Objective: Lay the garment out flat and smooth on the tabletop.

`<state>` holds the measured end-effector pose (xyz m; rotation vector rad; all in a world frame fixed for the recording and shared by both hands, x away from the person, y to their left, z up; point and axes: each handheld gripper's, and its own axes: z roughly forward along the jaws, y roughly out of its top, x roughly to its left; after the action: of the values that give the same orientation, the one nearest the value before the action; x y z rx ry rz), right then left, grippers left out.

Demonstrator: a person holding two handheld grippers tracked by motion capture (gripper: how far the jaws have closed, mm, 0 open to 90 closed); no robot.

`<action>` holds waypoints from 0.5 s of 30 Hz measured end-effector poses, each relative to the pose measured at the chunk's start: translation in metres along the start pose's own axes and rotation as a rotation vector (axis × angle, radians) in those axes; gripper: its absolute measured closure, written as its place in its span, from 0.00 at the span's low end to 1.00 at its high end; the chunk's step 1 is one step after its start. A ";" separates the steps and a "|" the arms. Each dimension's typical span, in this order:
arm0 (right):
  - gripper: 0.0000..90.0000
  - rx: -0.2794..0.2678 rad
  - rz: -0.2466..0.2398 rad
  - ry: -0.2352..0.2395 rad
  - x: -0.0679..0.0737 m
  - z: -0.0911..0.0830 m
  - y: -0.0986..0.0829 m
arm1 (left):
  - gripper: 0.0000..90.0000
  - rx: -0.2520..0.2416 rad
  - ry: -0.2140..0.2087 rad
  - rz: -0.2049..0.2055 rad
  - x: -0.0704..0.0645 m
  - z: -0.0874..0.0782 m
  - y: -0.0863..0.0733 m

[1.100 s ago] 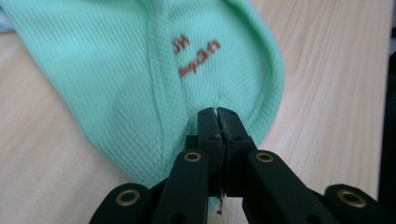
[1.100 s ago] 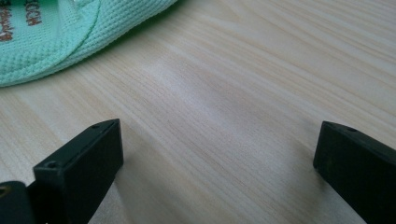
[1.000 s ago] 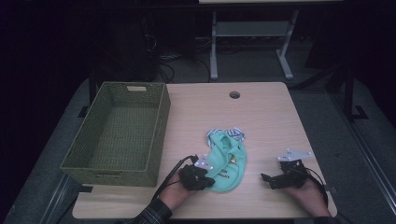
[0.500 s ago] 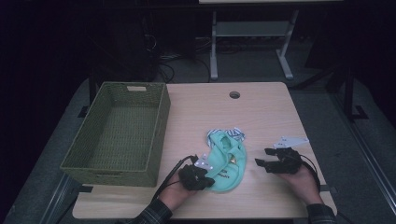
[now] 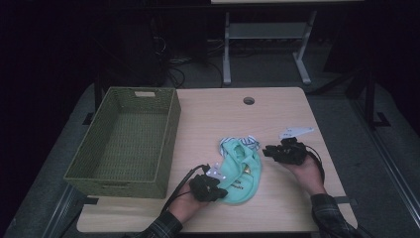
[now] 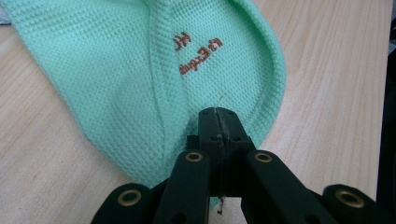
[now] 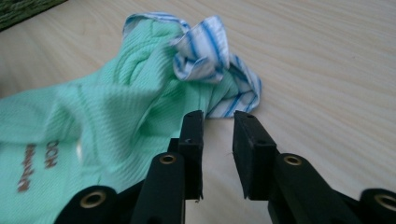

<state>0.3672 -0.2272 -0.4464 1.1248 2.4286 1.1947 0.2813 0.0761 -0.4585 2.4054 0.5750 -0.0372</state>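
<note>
Wooden table [image 5: 277,109], dark room behind. Mint-green garment [image 5: 237,171] with orange lettering and blue-striped trim lies crumpled right of the woven basket [image 5: 126,141]. Left gripper [image 6: 218,122] pinches its near hem; right gripper [image 7: 218,140], jaws apart, beside the striped edge.
</note>
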 end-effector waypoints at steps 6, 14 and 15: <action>0.82 0.030 0.023 0.004 -0.007 0.020 0.011 | 0.99 0.008 -0.001 0.014 0.001 0.000 0.000; 0.81 0.026 0.025 0.011 -0.005 0.042 0.028 | 0.99 0.000 -0.011 0.007 0.001 0.000 0.001; 0.81 0.034 0.030 0.013 -0.004 0.044 0.029 | 0.99 0.000 -0.011 0.007 0.001 0.000 0.001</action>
<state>0.4069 -0.1927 -0.4540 1.1707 2.4584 1.1776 0.2828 0.0758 -0.4586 2.4061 0.5611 -0.0478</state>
